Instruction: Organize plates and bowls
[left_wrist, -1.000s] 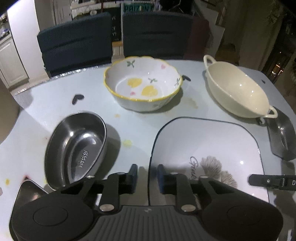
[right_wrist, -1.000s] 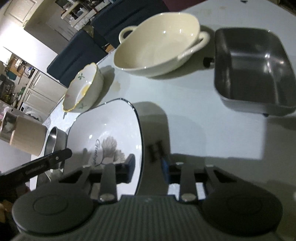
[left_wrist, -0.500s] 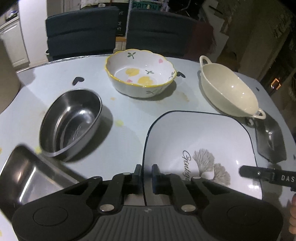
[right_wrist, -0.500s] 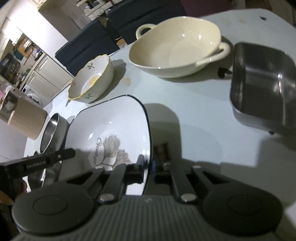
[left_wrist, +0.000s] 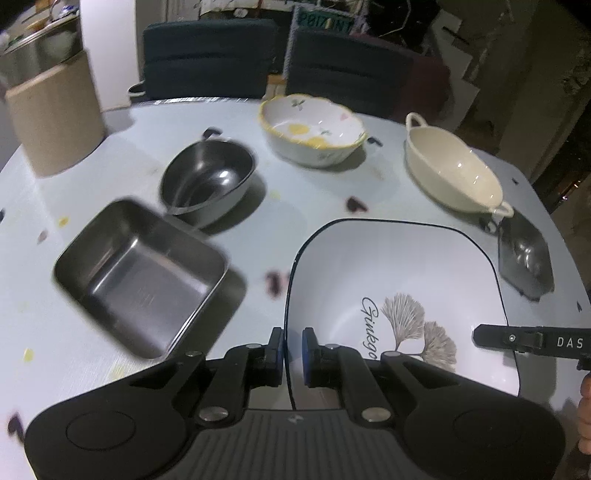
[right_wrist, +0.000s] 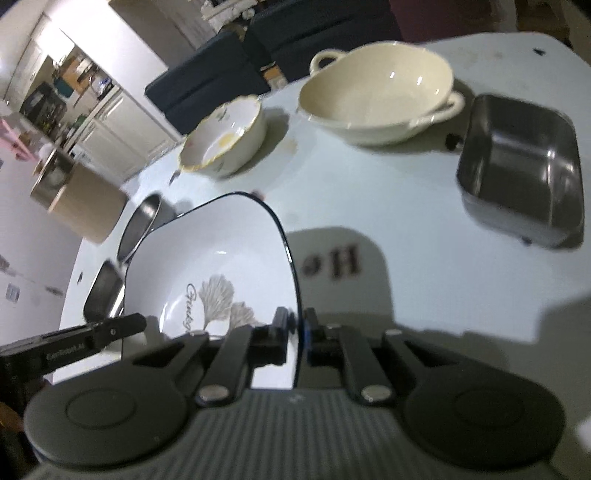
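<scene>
Left wrist view, left to right: rectangular steel tray (left_wrist: 140, 273) at 9 o'clock, oval steel bowl (left_wrist: 208, 177), floral bowl (left_wrist: 314, 134), cream handled bowl (left_wrist: 452, 171) toward 2 o'clock, all separate on the tabletop (left_wrist: 332, 199). Left gripper (left_wrist: 293, 347) and right gripper (right_wrist: 296, 326) both pinch the square ginkgo plate (left_wrist: 399, 288) by opposite rims, seemingly lifted. Nothing stacked; sorting appears barely begun.

A tan cylindrical canister (left_wrist: 55, 122) stands at the table's (left_wrist: 332, 192) far left edge, with what may be a metal lid (blurred). Behind the far edge, 2 dark upholstered chairs (left_wrist: 210, 59) stand side by side. White kitchen cabinets (right_wrist: 122, 125) line the background wall.
</scene>
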